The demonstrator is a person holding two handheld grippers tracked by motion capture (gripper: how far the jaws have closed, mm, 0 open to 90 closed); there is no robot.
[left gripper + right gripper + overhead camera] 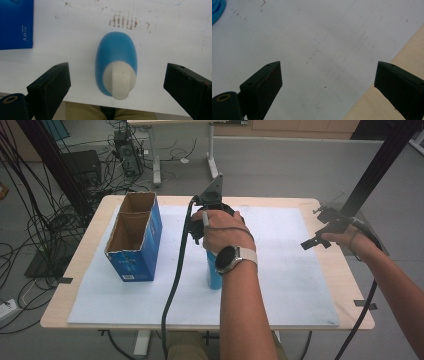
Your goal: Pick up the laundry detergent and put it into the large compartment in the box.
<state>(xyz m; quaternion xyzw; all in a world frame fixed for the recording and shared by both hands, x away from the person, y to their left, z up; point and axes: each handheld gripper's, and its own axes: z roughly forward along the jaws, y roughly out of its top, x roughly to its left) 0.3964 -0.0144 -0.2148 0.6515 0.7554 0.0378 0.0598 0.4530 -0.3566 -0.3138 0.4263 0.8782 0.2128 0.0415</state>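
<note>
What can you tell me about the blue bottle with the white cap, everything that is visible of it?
The blue bottle has a smooth, matte, plastic-looking body with an oval cross-section and a white cap, closed as far as I can see. It stands upright on the white mat, near the middle of the table, to the right of the open blue box. The left tongs hang directly above it, jaws wide apart on either side and not touching it. In the high view the hand hides its upper part.
</note>
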